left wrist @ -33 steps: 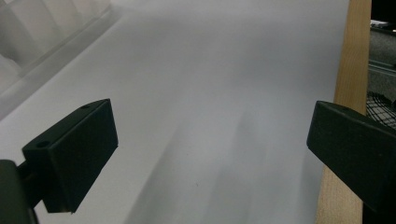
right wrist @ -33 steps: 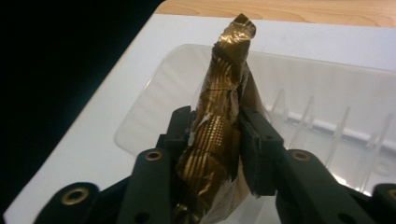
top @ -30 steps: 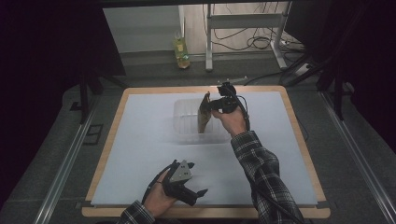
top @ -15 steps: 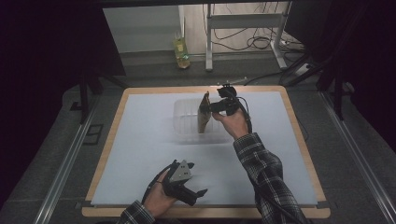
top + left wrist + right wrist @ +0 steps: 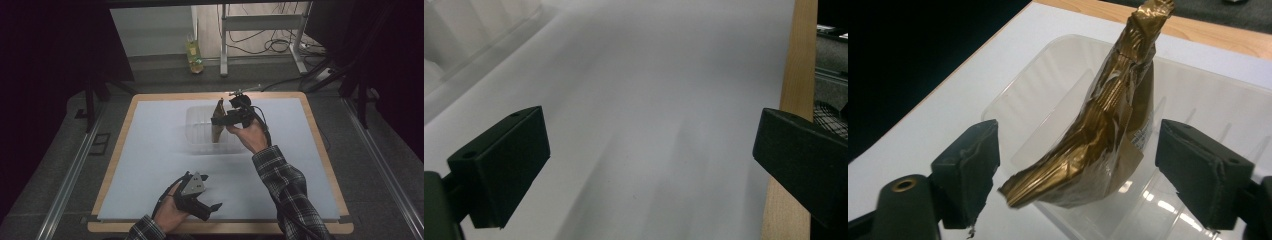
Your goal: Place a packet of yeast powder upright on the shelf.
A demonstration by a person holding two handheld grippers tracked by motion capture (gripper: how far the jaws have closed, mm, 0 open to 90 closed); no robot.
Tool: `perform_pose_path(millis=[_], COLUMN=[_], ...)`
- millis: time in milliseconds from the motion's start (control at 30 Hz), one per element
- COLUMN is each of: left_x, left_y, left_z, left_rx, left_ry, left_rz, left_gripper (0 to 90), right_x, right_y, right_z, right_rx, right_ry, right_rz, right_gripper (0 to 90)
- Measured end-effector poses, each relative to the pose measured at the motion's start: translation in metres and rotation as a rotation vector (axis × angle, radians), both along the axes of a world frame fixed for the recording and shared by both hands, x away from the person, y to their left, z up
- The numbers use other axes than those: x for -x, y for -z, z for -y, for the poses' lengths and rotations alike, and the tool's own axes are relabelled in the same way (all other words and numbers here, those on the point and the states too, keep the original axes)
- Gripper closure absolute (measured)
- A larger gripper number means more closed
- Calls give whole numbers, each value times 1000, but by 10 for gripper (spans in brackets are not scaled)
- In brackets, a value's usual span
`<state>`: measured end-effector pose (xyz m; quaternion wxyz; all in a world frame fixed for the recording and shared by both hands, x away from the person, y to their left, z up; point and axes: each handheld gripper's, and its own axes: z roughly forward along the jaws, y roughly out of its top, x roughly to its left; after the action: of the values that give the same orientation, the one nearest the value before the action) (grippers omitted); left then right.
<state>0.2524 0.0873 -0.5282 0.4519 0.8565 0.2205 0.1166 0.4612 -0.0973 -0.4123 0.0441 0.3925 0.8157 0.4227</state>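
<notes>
Gold packet is standing upright in the clear plastic tray, centre of the high view, between the right gripper jaws, which have just been opening and aren't pressing it. Left gripper is resting lower left on the white mat, jaws wide apart with nothing between.

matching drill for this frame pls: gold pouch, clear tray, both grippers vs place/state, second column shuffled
Things:
1. gold foil pouch
2. clear plastic tray
3. left gripper
4. right gripper

Places or states:
A. low at the near edge of the white mat, jaws open, nothing between them
B. standing on end in the tray
C. at the far middle of the mat
D. over the tray, jaws just opened, pads off the pouch that stands between them

Pairs: 1-B, 2-C, 3-A, 4-D
</notes>
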Motion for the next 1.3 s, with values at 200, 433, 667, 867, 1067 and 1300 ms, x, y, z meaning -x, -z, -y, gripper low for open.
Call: perform_pose_path(millis=[200, 433, 667, 867, 1067, 1300], left_x=[0, 0, 1, 1, 1, 1], left_y=[1, 1, 1, 2, 2, 2], left_z=[0, -1, -1, -1, -1, -1], left_rx=[3, 0, 0, 0, -5, -11], left_ry=[-3, -3, -3, 1, 1, -1], left_rz=[-2, -1, -1, 0, 3, 12], left_gripper=[15, 15, 15, 15, 15, 15], right_x=[8, 21, 29, 36, 46, 58], right_y=[-2, -2, -1, -2, -3, -2], right_z=[0, -2, -1, 4, 8, 11], right_rx=[12, 44, 40, 41, 43, 61], right_ry=[-30, -68, -90, -103, -122, -145], right_rz=[44, 82, 88, 101, 124, 142], right_gripper=[142, 112, 96, 90, 63, 51])
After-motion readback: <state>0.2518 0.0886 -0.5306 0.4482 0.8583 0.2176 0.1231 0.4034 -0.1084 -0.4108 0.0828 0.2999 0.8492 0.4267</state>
